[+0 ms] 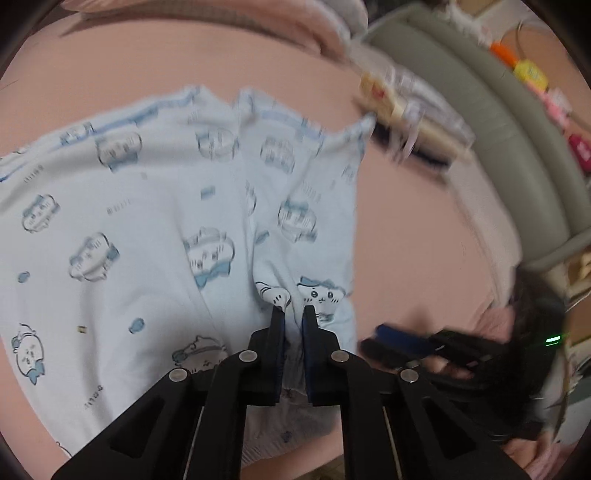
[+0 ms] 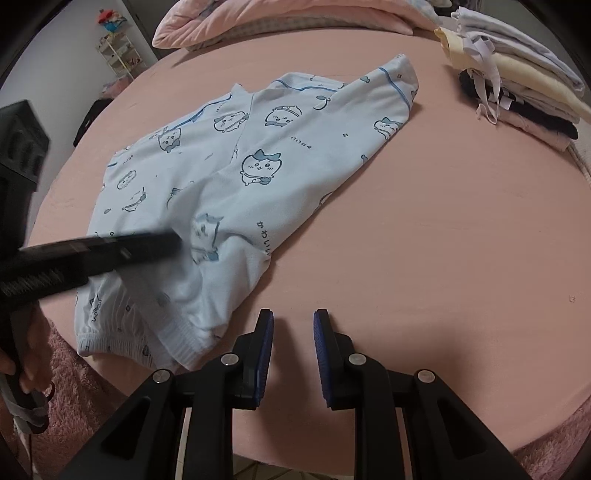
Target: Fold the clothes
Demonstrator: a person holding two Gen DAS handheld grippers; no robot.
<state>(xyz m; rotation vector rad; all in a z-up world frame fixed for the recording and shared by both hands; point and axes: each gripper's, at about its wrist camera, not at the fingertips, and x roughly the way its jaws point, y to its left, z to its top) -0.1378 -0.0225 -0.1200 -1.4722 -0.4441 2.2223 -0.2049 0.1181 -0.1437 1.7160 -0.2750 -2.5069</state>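
The right tool [image 2: 293, 321] hovers with fingers apart over the bed's [image 2: 443, 240] near edge. The left tool [image 1: 293, 314] pinches the pale-blue printed pyjama trousers [image 2: 236, 173], spread mid-bed. A folded-clothes stack [image 2: 517, 92] occupies the far-right corner.

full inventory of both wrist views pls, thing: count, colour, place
pyjama shorts: 1, light blue with cartoon print, spread on the bed, waistband at the near edge
bed sheet: 1, pink, under everything
folded clothes stack: 1 pile, white, cream, black and pink, far right of the bed
quilt: 1, pink, bunched at the far end
headboard: 1, grey-green, padded, beyond the stack
shelf rack: 1, pale, by the far left wall
left gripper: 1, black with blue pads, pinching a fold of the shorts
right gripper: 1, same build, open above bare sheet
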